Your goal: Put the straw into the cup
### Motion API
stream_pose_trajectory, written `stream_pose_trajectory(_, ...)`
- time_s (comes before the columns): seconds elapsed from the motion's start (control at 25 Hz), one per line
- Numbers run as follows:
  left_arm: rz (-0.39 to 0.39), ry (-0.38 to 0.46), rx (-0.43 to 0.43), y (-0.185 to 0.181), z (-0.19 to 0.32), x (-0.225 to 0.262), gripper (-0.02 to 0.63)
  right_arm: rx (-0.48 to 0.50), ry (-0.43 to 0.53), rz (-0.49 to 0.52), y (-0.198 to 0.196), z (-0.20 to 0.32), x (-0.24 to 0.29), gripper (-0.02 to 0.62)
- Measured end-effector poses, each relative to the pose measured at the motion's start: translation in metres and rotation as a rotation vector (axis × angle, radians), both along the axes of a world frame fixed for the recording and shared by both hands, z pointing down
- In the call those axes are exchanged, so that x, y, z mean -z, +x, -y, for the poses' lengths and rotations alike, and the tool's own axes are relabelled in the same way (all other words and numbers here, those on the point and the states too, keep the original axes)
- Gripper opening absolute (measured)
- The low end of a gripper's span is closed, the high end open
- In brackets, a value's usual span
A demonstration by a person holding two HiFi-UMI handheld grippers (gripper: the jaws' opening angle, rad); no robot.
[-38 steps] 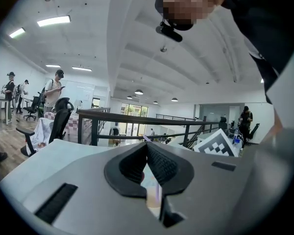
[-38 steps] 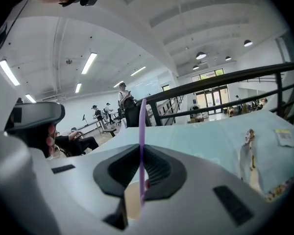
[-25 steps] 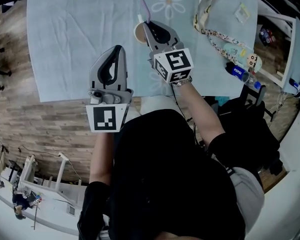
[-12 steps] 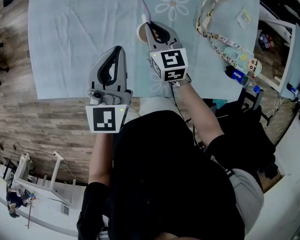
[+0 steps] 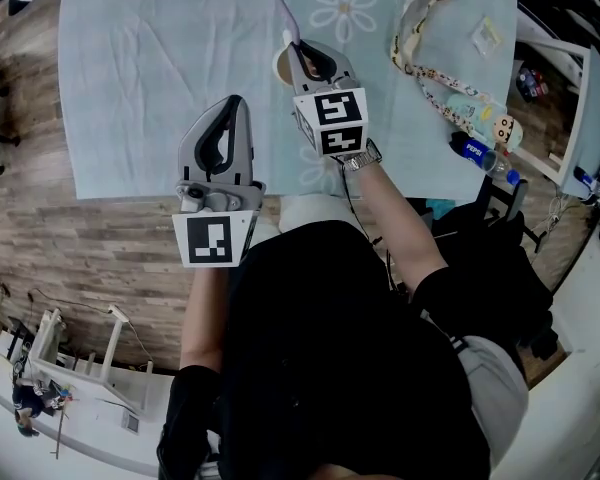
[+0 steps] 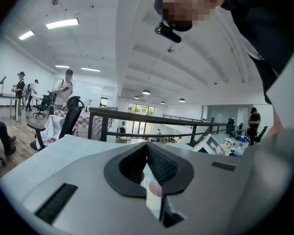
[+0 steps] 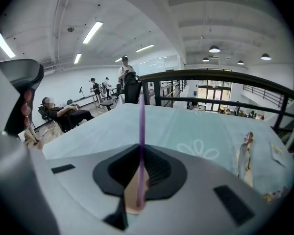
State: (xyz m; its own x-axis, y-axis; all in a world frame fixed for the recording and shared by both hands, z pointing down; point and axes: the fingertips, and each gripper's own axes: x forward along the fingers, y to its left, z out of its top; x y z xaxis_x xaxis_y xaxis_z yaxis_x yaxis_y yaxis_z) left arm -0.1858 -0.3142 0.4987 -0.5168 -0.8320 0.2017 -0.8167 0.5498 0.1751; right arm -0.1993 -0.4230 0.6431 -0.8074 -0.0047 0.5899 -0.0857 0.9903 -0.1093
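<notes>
A tan paper cup [image 5: 279, 66] stands on the light blue cloth, partly hidden behind my right gripper [image 5: 296, 48]. That gripper is shut on a thin purple straw [image 5: 288, 18], which sticks up past the jaw tips. In the right gripper view the straw [image 7: 141, 126] runs upright between the shut jaws of the right gripper [image 7: 141, 148], and its lower end lies over the tan cup [image 7: 132, 199]; I cannot tell whether it is inside. My left gripper [image 5: 234, 100] hangs at the table's near edge, shut and with nothing in it. The left gripper view shows the left gripper [image 6: 147, 144] with its jaws together.
A patterned lanyard [image 5: 420, 43] with cartoon charms lies to the right on the table cloth [image 5: 160, 58]. A small packet [image 5: 487, 31] sits at the far right. A blue-capped bottle [image 5: 485, 155] is at the table's right near corner. Wooden floor lies to the left.
My right gripper has shifted slightly farther over the table and to the left with the straw, and its marker cube has tilted. The left gripper has stayed in place.
</notes>
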Motion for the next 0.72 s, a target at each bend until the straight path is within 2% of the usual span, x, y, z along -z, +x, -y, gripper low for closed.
stream_pose_trajectory(0.32,0.008,0.006,0.001,0.005,-0.002,0.002,0.014,0.026,-0.006,-0.029,0.005,-0.001,-0.006,0.075)
stream_pose_trajectory(0.56,0.016,0.026,-0.01,0.01,-0.015,0.006,0.014,0.0,0.004,0.0,0.012,-0.005,0.011,0.114)
stream_pose_trajectory(0.64,0.023,0.038,-0.017,0.012,-0.019,0.01,0.014,-0.014,0.002,0.023,0.017,-0.008,0.022,0.114)
stream_pose_trajectory(0.72,0.028,0.051,-0.027,0.015,-0.024,0.014,0.014,-0.034,0.005,0.056,0.023,-0.012,0.036,0.076)
